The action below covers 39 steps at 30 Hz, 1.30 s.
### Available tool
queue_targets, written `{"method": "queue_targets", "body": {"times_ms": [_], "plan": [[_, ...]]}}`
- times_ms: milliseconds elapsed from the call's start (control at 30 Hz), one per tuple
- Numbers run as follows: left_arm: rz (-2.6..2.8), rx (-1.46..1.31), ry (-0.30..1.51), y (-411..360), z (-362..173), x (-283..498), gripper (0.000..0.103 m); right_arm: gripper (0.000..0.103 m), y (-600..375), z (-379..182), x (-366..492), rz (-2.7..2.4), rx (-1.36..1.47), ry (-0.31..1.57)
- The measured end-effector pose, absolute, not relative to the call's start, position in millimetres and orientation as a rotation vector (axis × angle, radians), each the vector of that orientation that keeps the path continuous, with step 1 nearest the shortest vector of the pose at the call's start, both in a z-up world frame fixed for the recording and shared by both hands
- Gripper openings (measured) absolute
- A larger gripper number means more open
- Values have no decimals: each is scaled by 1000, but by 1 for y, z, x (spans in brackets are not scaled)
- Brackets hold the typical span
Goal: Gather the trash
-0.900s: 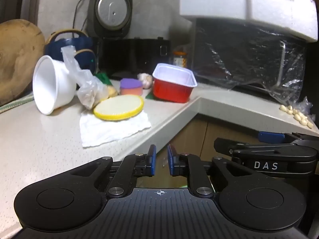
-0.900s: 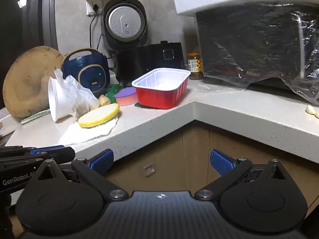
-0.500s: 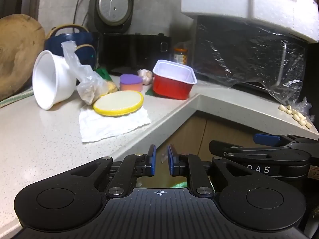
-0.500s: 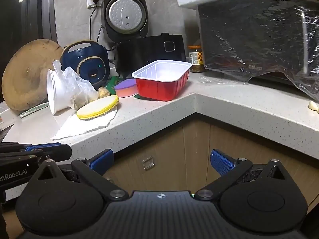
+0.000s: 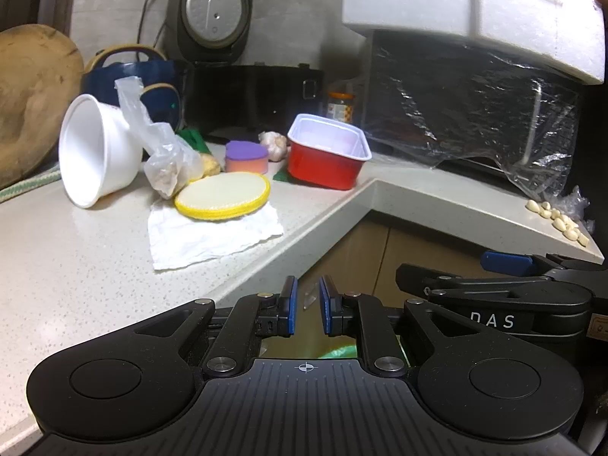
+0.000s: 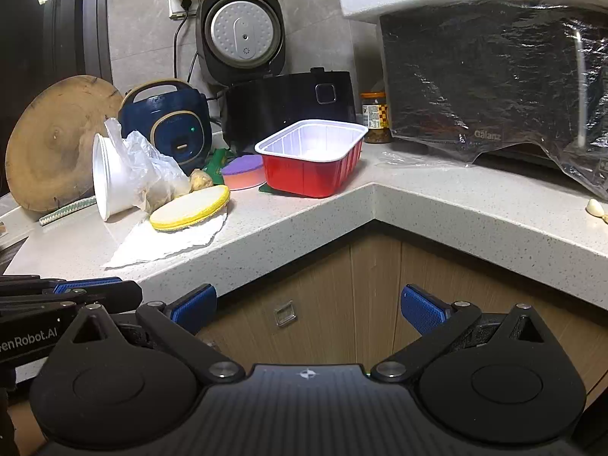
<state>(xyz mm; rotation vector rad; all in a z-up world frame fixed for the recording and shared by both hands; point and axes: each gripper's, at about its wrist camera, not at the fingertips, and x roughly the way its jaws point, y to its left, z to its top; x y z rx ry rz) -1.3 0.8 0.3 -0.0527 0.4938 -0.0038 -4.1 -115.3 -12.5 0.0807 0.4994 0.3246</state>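
Observation:
On the corner counter lie a tipped white foam cup [image 5: 95,152], a crumpled clear plastic bag [image 5: 163,155], a white paper napkin [image 5: 212,235] under a yellow round pad [image 5: 224,195], and an empty red tray [image 5: 326,159]. My left gripper [image 5: 306,306] hovers in front of the counter's edge, its blue pads a narrow gap apart with nothing between them. My right gripper [image 6: 307,307] stands wide open and empty before the cabinet, well short of the red tray [image 6: 311,163], cup [image 6: 110,178] and napkin [image 6: 167,239].
Behind the trash stand a blue cooker [image 6: 171,121], a black appliance [image 6: 288,102], a jar [image 6: 374,116] and a plastic-covered microwave [image 6: 494,87]. A wooden board [image 6: 53,144] leans at the left. Garlic cloves [image 5: 558,220] lie on the right counter. Wooden cabinet doors [image 6: 342,296] are below.
Both views sway only slightly. Neither gripper's opening has changed, and nothing on the counter has moved.

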Motion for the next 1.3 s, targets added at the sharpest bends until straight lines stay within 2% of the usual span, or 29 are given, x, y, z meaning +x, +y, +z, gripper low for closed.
{"method": "queue_targets", "body": {"times_ms": [1300], "plan": [[-15,-62,502,0,-3,-3,17,103,-116,-18,-7,319,80,504]]}}
